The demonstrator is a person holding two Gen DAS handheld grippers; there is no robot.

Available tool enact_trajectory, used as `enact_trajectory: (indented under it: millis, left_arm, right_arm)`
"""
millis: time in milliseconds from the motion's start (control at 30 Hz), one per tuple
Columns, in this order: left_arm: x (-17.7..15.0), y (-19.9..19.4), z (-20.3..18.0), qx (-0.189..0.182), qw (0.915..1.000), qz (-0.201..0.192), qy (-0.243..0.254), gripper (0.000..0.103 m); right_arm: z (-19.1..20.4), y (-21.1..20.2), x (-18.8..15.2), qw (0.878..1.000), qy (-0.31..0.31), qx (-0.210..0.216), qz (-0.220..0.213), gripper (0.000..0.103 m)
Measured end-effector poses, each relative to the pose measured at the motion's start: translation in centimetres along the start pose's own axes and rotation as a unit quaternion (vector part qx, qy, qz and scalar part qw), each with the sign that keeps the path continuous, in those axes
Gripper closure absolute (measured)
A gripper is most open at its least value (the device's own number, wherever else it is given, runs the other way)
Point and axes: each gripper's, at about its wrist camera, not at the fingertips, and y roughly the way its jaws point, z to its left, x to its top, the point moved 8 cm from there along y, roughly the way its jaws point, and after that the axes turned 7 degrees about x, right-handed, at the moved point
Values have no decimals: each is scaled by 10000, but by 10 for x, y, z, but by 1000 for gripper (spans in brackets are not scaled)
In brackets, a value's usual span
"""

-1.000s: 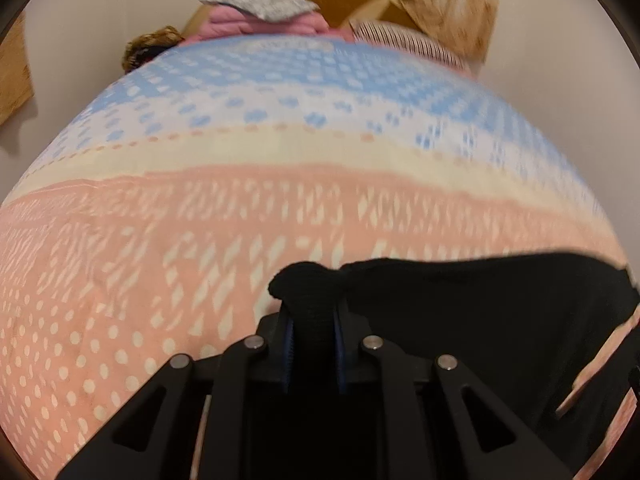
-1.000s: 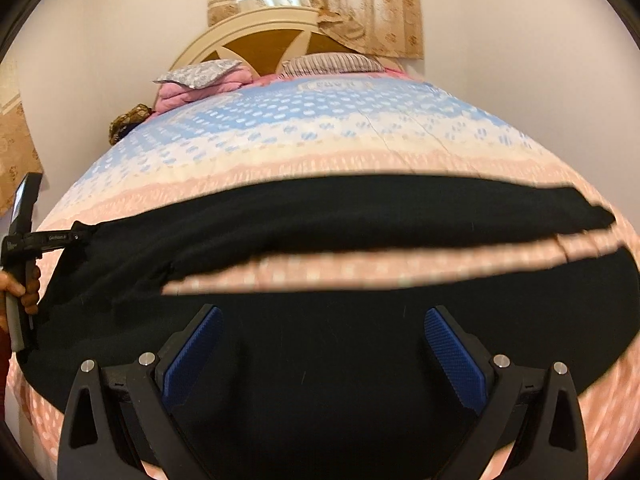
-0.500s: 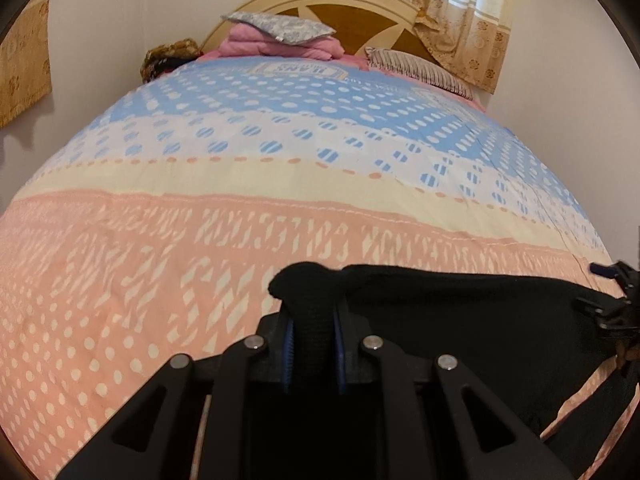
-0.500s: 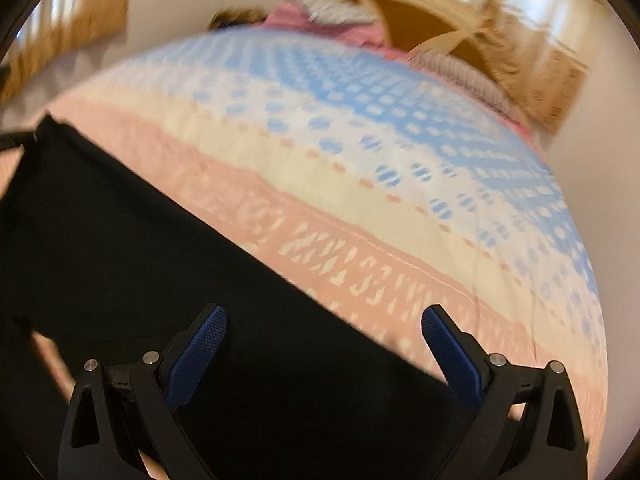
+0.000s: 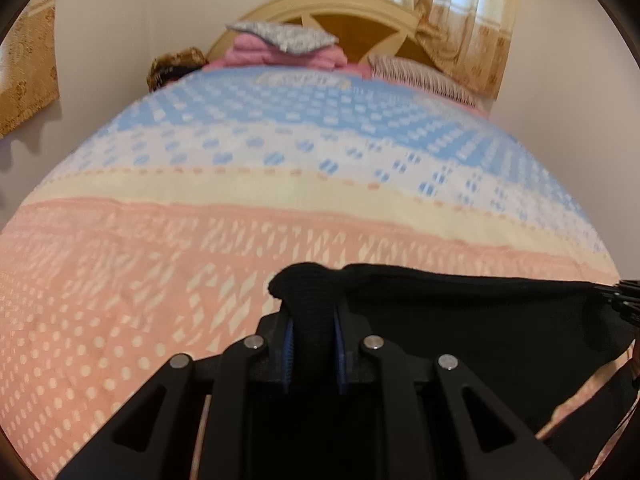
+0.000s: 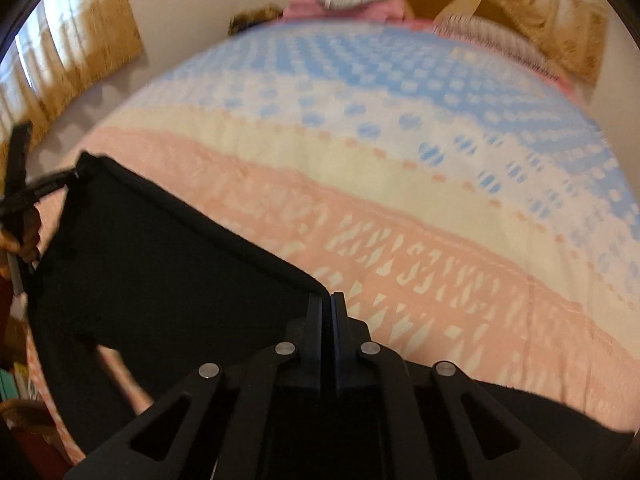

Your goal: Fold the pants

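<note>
Pants (image 5: 480, 320), black, stretched in a taut span between the two tools, low over the near end of the bed (image 5: 200, 240). Left gripper (image 5: 312, 344) pressed together on a bunched, ribbed corner of the cloth, a knob of fabric bulging out beyond the blue pads (image 5: 289, 344). Right gripper (image 6: 326, 316) likewise pressed together, pinching the opposite end of the same upper edge; only a thin fold of cloth apparent between its jaws. From the right wrist view, edge running up and to the left toward the other tool's tip (image 6: 60, 178), with the person's left hand (image 6: 24, 236) partly in view behind it; from the left wrist view, the same edge running off to the right toward the other tool (image 5: 624, 300) at the frame's rim. Long axis of the held edge therefore crosswise to the bed, roughly parallel to the pink band of the bedspread (image 6: 440, 260), headboard (image 5: 340, 12) and stacked pink bedding (image 5: 280, 52) well beyond. Rest of the garment hanging or trailing below toward the near side, lower part out of sight. Neither hand clearly nearer the cloth: both already on it, one at each end. Likely step in hand: carrying the pinched edge for a fold, with level, equal travel of both ends needed to keep the span straight. Blur in both views, so fine detail of the grip uncertain.
</note>
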Motion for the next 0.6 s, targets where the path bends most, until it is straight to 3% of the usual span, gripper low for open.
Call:
enact_trajectory:
  millis: [167,300,433,600]
  left_arm:
    - [-1,-50,12,-134,9987,-471,-128,83]
    - [-20,-84,22,-133,9966,-804,-111,82]
    - [-48,-105,35,-181,9948,-983,-181,79]
    - [-93,-110,48,-159,9953,-941,-139,68]
  right_arm:
    - [46,-82,-13,9959,-47,-76,-900,99]
    - [96,-122,-41,9910,-388,-113,-1279,99]
    - [133,-139,-86,9898,-495,-52,-1333,99]
    - [142,-116,-142,9942,-439,-84,-977,99]
